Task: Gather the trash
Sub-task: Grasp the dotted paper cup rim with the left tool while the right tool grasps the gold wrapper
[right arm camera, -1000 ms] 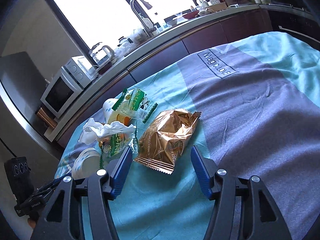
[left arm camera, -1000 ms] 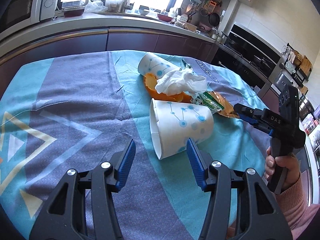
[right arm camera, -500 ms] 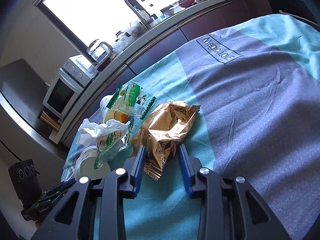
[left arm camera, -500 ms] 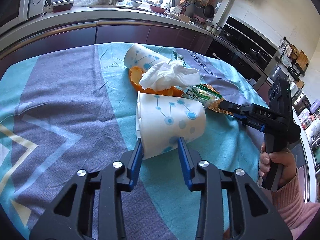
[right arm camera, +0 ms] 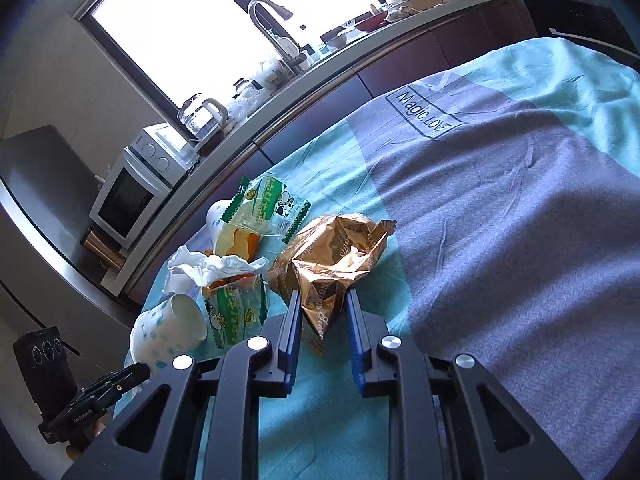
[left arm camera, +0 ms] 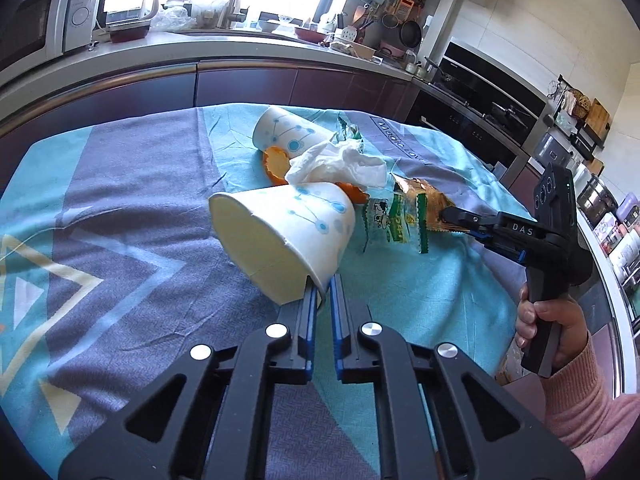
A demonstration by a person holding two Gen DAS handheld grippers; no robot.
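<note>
Trash: paper cup (left arm camera: 288, 236) pinched by its rim in the closed left tongs (left arm camera: 322, 300), gold wrapper (right arm camera: 332, 264) between the closing right tongs (right arm camera: 320, 312); tissue (left arm camera: 340, 162), peel, second cup beyond, uncollected.

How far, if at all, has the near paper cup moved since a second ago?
Yes. The near paper cup, pinched at its rim by the left gripper, has tipped up off the tablecloth, its mouth now facing the camera.

Orange peel (left arm camera: 276, 162) mostly buried under the tissue (left arm camera: 340, 162) — far cup (right arm camera: 216, 216) half-hidden behind a wrapper (right arm camera: 266, 208).
</note>
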